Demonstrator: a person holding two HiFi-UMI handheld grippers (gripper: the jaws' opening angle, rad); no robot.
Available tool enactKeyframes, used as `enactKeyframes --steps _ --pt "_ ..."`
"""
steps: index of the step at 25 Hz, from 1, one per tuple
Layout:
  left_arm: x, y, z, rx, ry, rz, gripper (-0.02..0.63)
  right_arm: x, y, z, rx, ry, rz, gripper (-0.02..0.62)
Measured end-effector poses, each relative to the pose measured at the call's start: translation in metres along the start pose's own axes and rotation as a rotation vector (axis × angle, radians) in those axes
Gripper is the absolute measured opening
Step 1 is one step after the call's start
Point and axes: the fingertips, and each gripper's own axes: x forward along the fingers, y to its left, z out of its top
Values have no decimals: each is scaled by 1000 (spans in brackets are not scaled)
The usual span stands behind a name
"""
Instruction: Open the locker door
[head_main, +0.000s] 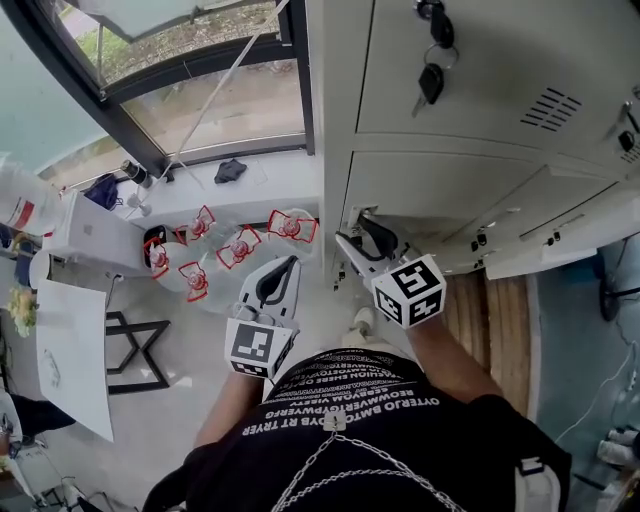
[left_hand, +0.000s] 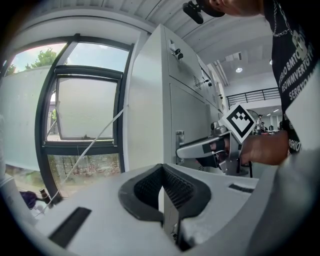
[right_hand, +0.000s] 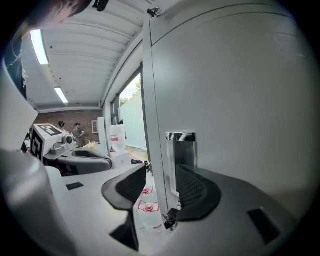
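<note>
A grey locker (head_main: 440, 190) stands at the right of the head view. My right gripper (head_main: 362, 228) is at the left edge of the lower locker door. In the right gripper view the door edge (right_hand: 156, 150) and its chrome handle (right_hand: 181, 157) stand between the jaws of my right gripper (right_hand: 160, 186), which is open; a gap shows between the left pad (right_hand: 127, 186) and the door. My left gripper (head_main: 287, 266) hangs free to the left of the locker, shut on nothing, its pads (left_hand: 172, 187) pressed together. The left gripper view shows the right gripper (left_hand: 210, 147) at the handle (left_hand: 180, 140).
Several large water bottles (head_main: 240, 245) with red caps stand on the floor beside the locker. A white table (head_main: 70, 360) and a black frame (head_main: 140, 350) are at the left. Keys (head_main: 432, 70) hang from the upper locker. Other locker doors (head_main: 560, 245) stand ajar at lower right.
</note>
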Motion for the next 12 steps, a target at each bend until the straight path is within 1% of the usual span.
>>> enactKeyframes --steps 4,12 --pt "-4 6 4 8 -8 16 -2 5 1 0 -14 4 -24 183" --pt "-16 3 6 28 -9 4 -2 1 5 0 28 -1 -7 183"
